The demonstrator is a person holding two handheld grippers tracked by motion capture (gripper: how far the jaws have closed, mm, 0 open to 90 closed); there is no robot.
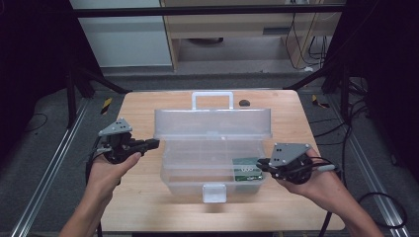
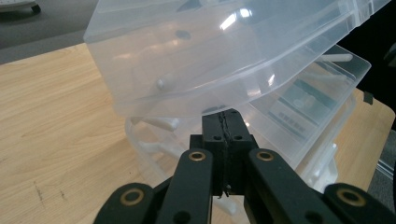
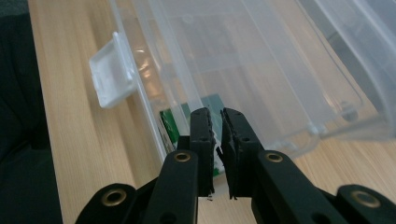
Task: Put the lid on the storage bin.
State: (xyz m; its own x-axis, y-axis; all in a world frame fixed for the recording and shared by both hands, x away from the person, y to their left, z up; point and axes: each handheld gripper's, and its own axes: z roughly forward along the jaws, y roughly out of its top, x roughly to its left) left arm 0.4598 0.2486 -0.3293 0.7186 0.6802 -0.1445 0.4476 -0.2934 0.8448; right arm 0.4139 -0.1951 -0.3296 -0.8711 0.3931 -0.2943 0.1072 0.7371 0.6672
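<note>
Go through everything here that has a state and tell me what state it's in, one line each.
Clear plastic box: open, on the table.
Box lid: raised, standing up behind the box.
Front latch: undone, hanging at the front wall.
Green packet: lying inside the box, right front compartment.
Left tongs: shut, tips at the lid's edge.
Right tongs: nearly shut, a narrow gap, at the box's right end.

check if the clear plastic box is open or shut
Open: the clear plastic box has its lid raised behind it, and the front latch hangs free.
</note>
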